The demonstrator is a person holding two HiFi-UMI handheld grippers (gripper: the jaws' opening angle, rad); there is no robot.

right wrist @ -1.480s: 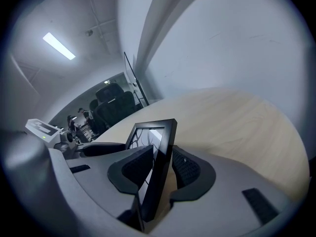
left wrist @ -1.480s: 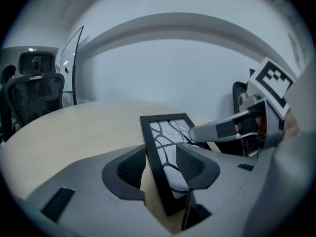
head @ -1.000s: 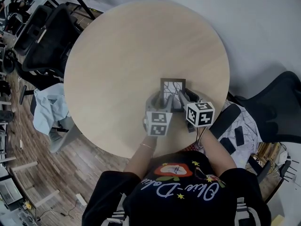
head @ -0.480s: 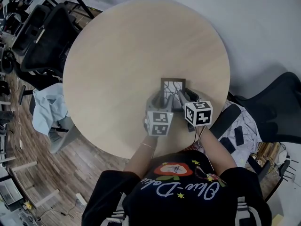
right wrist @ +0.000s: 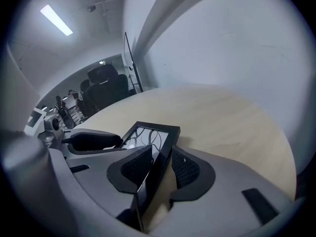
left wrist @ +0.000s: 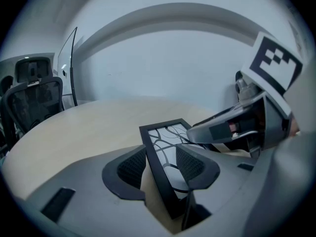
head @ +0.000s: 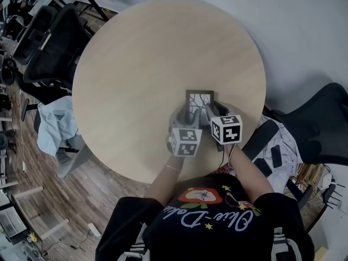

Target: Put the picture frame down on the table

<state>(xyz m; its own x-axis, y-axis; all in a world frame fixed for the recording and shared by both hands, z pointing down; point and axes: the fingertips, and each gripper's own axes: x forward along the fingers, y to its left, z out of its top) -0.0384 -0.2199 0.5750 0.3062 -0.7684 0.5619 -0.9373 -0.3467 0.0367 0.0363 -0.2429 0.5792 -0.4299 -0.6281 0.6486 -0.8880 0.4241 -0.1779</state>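
Both side edges of the picture frame [head: 199, 101] clamped: left edge between the jaws of the left hand-held gripper [left wrist: 163, 164], right edge in the right hand-held gripper [right wrist: 160, 169]. Leans tilted over the near part of the round, pale wooden worktop [head: 141, 64]; contact not clear. Around: black office chairs [head: 54, 42], plank floor [head: 65, 200], plain pale wall [left wrist: 163, 63], ceiling strip light [right wrist: 56, 19].

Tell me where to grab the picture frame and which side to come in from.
Grip the picture frame by its two black side rails, coming in from its near end, as the left gripper and right gripper do now. It is thin, flat and tilted, so the pads probably close best across a narrow rail, one on the front face and one on the back.
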